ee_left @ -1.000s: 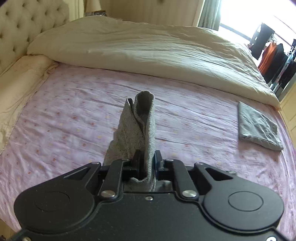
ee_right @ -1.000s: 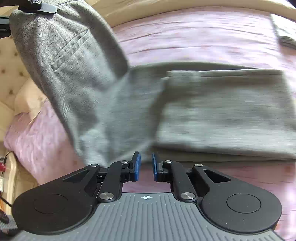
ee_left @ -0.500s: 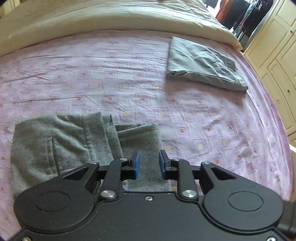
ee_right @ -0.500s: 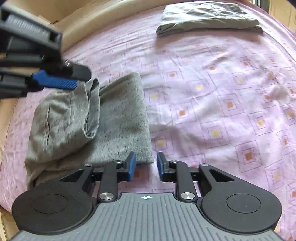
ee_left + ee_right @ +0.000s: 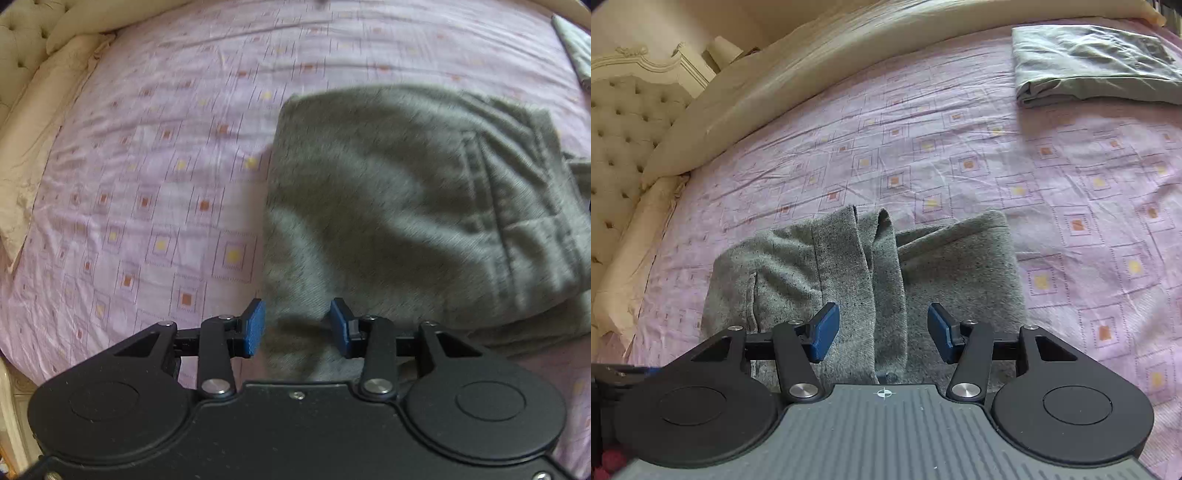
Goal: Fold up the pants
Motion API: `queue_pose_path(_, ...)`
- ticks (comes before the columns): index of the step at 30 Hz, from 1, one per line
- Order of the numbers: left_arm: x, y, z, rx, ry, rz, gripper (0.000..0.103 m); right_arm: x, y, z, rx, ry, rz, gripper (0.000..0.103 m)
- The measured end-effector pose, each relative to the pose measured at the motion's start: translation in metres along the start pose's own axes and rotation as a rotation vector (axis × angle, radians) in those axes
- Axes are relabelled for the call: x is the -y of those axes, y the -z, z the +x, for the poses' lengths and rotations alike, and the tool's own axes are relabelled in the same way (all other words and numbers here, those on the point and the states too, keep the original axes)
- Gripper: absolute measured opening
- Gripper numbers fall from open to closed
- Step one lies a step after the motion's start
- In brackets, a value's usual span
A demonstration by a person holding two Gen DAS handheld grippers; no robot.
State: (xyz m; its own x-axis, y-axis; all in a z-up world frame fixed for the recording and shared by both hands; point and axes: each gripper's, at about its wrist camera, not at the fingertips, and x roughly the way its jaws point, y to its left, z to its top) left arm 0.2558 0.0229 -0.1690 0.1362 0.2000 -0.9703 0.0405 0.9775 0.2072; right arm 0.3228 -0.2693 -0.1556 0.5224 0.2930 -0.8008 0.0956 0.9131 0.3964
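**Both grippers let go, pants bundle sitting on the bed**

The left gripper (image 5: 296,325) has its jaws apart, nothing pinched. They've just been opening, with the near edge of the grey pants (image 5: 406,206) lying below the gap. Same for the right gripper (image 5: 882,330): jaws just spread wide, hovering over the middle fold ridge, pads not touching cloth.

The pants lie folded on the purple bedsheet (image 5: 960,166), straight ahead of both grippers, the loose ridge running away from the right one, which looks better lined up for smoothing it. A second ago the left one was holding the fabric up in the air; now it's down flat. Another folded garment (image 5: 1097,66) sits well apart.
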Motion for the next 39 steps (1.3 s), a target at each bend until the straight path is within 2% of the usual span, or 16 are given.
queue_pose_path(2,-0.006,0.014,0.021,-0.066,0.007,0.039,0.054,-0.005,-0.001,0.009,-0.02,0.014,-0.009,0.054)
queue_pose_path(3,-0.011,0.024,0.025,-0.044,0.023,0.048,0.057,-0.005,-0.002,0.015,-0.035,0.017,-0.011,0.054)
queue_pose_path(5,-0.017,0.031,0.023,-0.006,0.006,0.062,0.071,-0.006,-0.003,0.026,-0.069,0.011,-0.006,0.057)
queue_pose_path(10,-0.037,0.036,0.017,-0.004,0.088,0.047,0.07,-0.012,-0.003,0.041,-0.113,-0.012,-0.001,0.061)
queue_pose_path(12,-0.047,0.039,0.013,0.01,0.098,0.04,0.07,-0.02,-0.004,0.044,-0.159,-0.066,0.0,0.044)
queue_pose_path(14,-0.056,0.042,0.009,0.02,0.11,0.033,0.069,-0.034,-0.005,0.039,-0.148,-0.032,-0.041,0.012)
queue_pose_path(16,-0.063,0.045,0.005,0.027,0.115,0.033,0.068,-0.049,-0.009,0.024,-0.125,-0.02,-0.08,0.01)
queue_pose_path(19,-0.071,0.043,0.001,0.042,0.121,0.053,0.064,-0.058,-0.019,-0.021,-0.06,-0.109,-0.061,0.009)
queue_pose_path(20,-0.072,0.042,-0.002,0.048,0.124,0.059,0.064,-0.059,-0.023,-0.037,-0.037,-0.112,-0.066,0.004)
queue_pose_path(23,-0.072,0.038,-0.012,0.077,0.142,0.067,0.064,-0.044,-0.027,-0.062,-0.015,-0.058,-0.045,0.004)
queue_pose_path(27,-0.059,0.026,-0.021,0.117,0.154,0.075,0.064,-0.005,-0.019,-0.03,-0.052,0.129,-0.071,0.004)
queue_pose_path(29,-0.046,0.019,-0.024,0.136,0.151,0.087,0.064,0.013,-0.013,-0.007,-0.109,0.152,-0.041,0.004)
queue_pose_path(32,-0.028,0.006,-0.027,0.171,0.148,0.078,0.064,0.014,-0.004,-0.001,-0.103,0.162,-0.074,0.006)
queue_pose_path(34,-0.019,0.0,-0.023,0.166,0.182,0.068,0.065,0.006,-0.004,-0.011,-0.057,0.196,-0.085,0.008)
queue_pose_path(37,0.002,-0.003,-0.005,0.118,0.162,0.12,0.065,-0.012,0.0,-0.039,0.093,0.235,-0.156,0.031)
queue_pose_path(39,0.015,-0.002,0.012,0.058,0.146,0.164,0.065,-0.026,0.004,-0.048,0.14,0.21,-0.211,0.033)
